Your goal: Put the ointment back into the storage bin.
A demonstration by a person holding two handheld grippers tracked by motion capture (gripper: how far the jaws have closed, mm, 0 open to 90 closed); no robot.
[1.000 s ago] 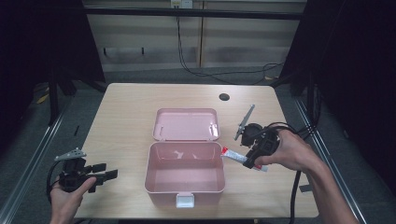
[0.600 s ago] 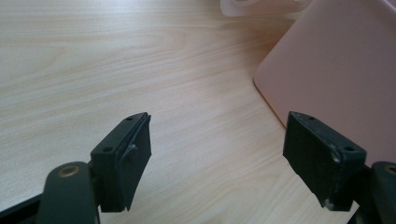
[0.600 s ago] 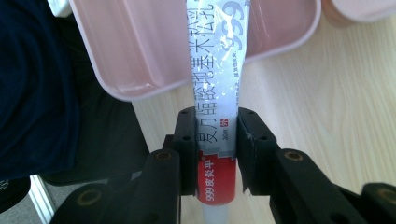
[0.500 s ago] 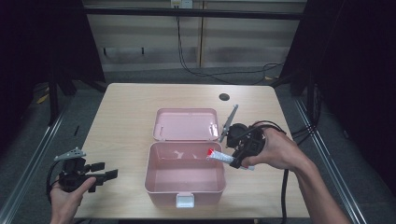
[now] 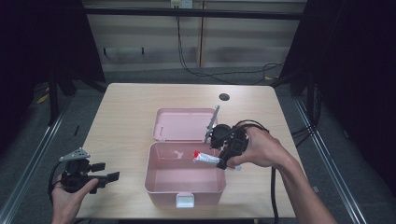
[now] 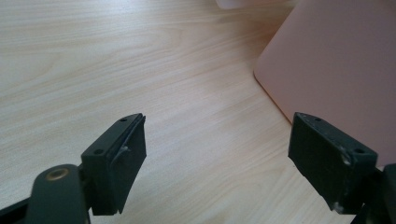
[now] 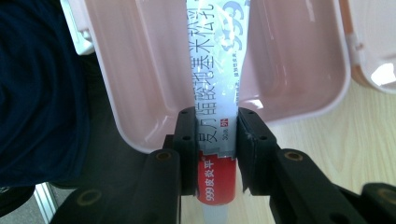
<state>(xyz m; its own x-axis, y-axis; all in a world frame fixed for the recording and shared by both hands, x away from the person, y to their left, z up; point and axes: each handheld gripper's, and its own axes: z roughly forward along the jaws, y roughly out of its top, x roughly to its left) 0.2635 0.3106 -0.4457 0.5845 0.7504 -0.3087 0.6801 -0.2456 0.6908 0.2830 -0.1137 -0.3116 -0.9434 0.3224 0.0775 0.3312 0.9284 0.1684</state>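
An open pink box stands mid-table, its lid lying flat behind it. My right gripper is shut on a white tube with a red end, held level over the right part of the box. In the right gripper view the printed tube runs out from between the pads of that gripper, above the box's inside. My left gripper rests at the table's front left. Its jaws have just been opening and stand open with bare wood between them, the box wall to their right.
A white latch sticks out at the box's front, close to the table's near edge. A small dark hole marks the far side of the table. The right gripper's black cable hangs over the front right.
My right gripper has carried the tube leftward, from beside the box's right wall to over its inside. The left hand has kept its place.
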